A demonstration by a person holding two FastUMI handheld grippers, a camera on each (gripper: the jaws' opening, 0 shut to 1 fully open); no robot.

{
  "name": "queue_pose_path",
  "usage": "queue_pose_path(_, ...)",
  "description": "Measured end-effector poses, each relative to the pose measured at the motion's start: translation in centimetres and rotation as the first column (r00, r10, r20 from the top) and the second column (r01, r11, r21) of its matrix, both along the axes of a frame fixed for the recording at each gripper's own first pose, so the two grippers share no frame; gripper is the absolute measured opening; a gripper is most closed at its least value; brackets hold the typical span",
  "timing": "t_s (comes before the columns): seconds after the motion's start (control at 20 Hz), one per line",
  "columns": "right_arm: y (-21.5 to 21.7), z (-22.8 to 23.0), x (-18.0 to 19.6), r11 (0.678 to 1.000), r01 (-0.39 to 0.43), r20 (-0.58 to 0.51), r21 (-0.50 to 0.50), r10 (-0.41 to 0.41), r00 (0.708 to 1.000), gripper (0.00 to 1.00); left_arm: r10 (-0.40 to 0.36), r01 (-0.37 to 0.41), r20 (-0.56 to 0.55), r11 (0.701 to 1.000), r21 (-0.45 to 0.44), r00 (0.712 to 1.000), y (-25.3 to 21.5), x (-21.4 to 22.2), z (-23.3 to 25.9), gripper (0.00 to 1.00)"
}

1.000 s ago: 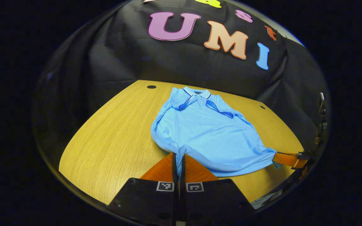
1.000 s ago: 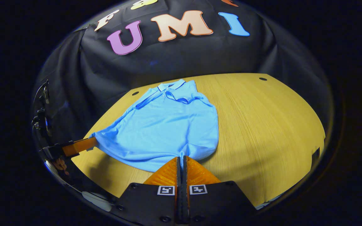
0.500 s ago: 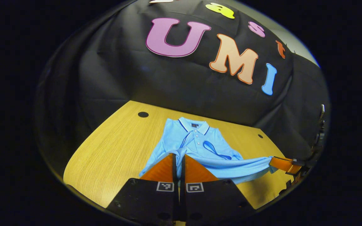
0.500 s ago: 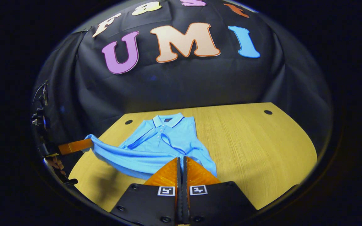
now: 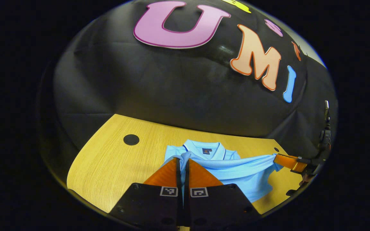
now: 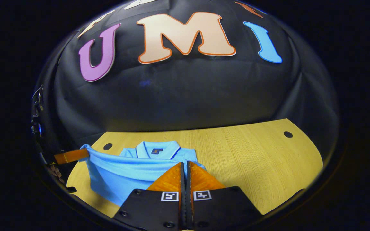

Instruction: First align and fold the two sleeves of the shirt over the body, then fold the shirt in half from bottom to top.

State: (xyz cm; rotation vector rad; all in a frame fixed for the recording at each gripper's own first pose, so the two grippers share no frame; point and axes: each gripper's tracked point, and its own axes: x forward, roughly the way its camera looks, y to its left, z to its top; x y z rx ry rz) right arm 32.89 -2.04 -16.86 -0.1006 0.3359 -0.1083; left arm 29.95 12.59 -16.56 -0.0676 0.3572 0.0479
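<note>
The light blue shirt (image 5: 236, 168) hangs low in both views, hem lifted toward its collar (image 6: 155, 148), above the wooden table (image 6: 252, 154). The left gripper (image 5: 182, 159) and right gripper (image 6: 185, 164) each pinch a hem corner; the neck label is too small to read.

- shirt (image 5: 236, 170) is reading as soft knit cloth, matt, fine pique-like texture; collar (image 6: 156, 148) is looking like a flatter rib knit with a thin dark trim line
- table (image 6: 252, 160) is showing wood-grain laminate, smooth, low sheen, fine straight grain; round dark plugs (image 5: 131, 139) are sitting flush in it, matt
- booth wall (image 5: 172, 86) is hanging as black woven cloth, matt, creased
- left gripper (image 5: 183, 165) and right gripper (image 6: 185, 168): fingers (image 6: 201, 178) are showing ribbed, slightly glossy plastic; bodies behind are looking like matt hard plastic with paper-like printed tags
</note>
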Motion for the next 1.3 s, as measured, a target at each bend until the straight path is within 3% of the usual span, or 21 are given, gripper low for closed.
queue_pose_path(0.2, -1.4, -3.3, 4.9, 0.998, 0.05, -0.049, 0.042, -0.048, 0.998, 0.03, 0.002, -0.002, -0.066, 1.0, 0.006, 0.998, 2.0, 4.4, -3.4, 0.0)
queue_pose_path(0.35, -1.1, -5.9, 5.3, 0.991, 0.093, -0.121, 0.095, -0.081, 0.989, 0.02, 0.013, -0.006, -0.131, 0.998, 0.057, 0.991, 3.3, 5.4, -5.9, 0.0)
queue_pose_path(0.4, -0.9, -6.4, 5.2, 0.99, 0.101, -0.135, 0.095, -0.088, 0.987, 0.04, 0.005, 0.007, -0.159, 0.997, 0.073, 0.987, 3.3, 5.3, -6.6, 0.01)
queue_pose_path(0.45, -0.1, -6.4, 5.1, 0.991, 0.082, -0.134, 0.105, -0.068, 0.989, 0.07, 0.012, 0.003, -0.175, 0.996, 0.087, 0.985, 3.4, 5.1, -6.6, 0.09)
queue_pose_path(0.5, 0.4, -6.0, 4.7, 0.992, 0.075, -0.129, 0.099, -0.062, 0.99, 0.33, 0.012, 0.002, -0.175, 0.997, 0.081, 0.985, 3.1, 5.0, -6.5, 0.14)
queue_pose_path(0.6, 1.1, -5.3, 3.9, 0.994, 0.058, -0.125, 0.092, -0.046, 0.991, 0.86, 0.006, 0.002, -0.17, 0.999, 0.047, 0.985, 2.4, 4.4, -5.8, 0.65)
queue_pose_path(0.65, 1.1, -4.8, 3.3, 0.995, 0.056, -0.12, 0.085, -0.046, 0.992, 0.92, 0.01, -0.004, -0.175, 0.999, 0.036, 0.984, 2.2, 4.1, -6.0, 0.91)
queue_pose_path(0.7, 1.3, -4.3, 2.6, 0.995, 0.052, -0.115, 0.086, -0.042, 0.993, 0.94, 0.011, -0.006, -0.182, 1.0, 0.029, 0.983, 2.0, 3.3, -5.6, 0.95)
queue_pose_path(1.1, 1.7, 1.4, -8.7, 0.994, 0.042, -0.033, 0.104, -0.038, 0.999, 0.92, -0.031, 0.037, -0.155, 0.999, 0.038, 0.987, -1.5, -6.1, -0.2, 0.96)
queue_pose_path(1.15, 1.9, 1.9, -10.3, 0.993, 0.04, -0.023, 0.113, -0.038, 0.999, 0.98, -0.032, 0.038, -0.15, 0.998, 0.04, 0.988, -2.1, -7.7, 0.5, 0.96)
queue_pose_path(1.3, 2.7, 3.5, -15.3, 0.99, 0.027, 0.011, 0.14, -0.029, 1.0, 0.97, -0.041, 0.05, -0.132, 0.997, 0.062, 0.99, -3.9, -12.2, 1.9, 0.96)
